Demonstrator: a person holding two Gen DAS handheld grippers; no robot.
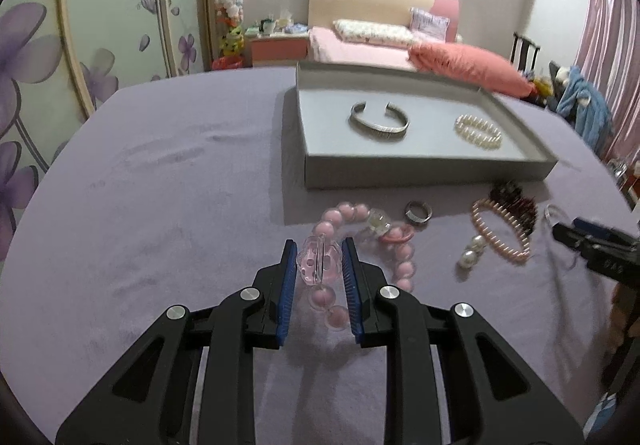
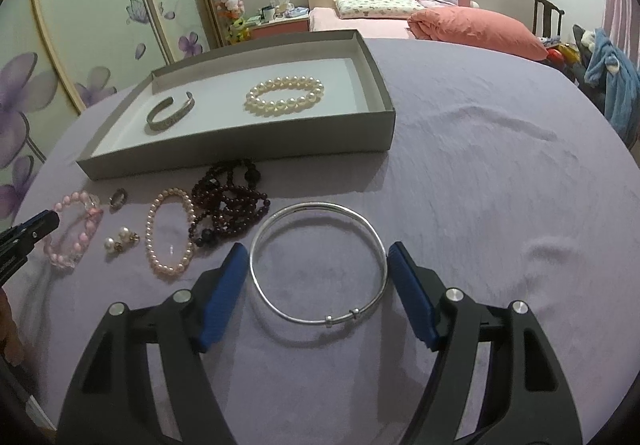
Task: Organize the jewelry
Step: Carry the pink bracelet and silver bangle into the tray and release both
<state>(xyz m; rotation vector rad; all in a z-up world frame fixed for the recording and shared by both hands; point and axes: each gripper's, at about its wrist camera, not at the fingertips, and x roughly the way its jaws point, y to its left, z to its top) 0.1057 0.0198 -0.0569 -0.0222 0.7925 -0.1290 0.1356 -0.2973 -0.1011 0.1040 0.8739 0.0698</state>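
A grey tray (image 1: 424,169) (image 2: 240,159) on the purple cloth holds a silver cuff (image 1: 379,121) (image 2: 170,113) and a white pearl bracelet (image 1: 478,131) (image 2: 285,96). My left gripper (image 1: 319,263) straddles the clear pink charm of a pink bead bracelet (image 1: 402,265) (image 2: 74,233); its pads sit close beside the charm, contact unclear. My right gripper (image 2: 316,257) is open around a thin silver bangle (image 2: 318,265) lying flat. In front of the tray lie a ring (image 1: 418,212) (image 2: 119,198), pearl earrings (image 1: 472,251) (image 2: 120,239), a pink pearl bracelet (image 1: 500,231) (image 2: 170,231) and dark red beads (image 1: 514,201) (image 2: 232,201).
The cloth-covered table (image 2: 500,185) ends in a curved edge. Behind it are a bed with a pink pillow (image 1: 468,69), a wardrobe with flower doors (image 1: 80,45) and a chair with clothes (image 2: 612,73).
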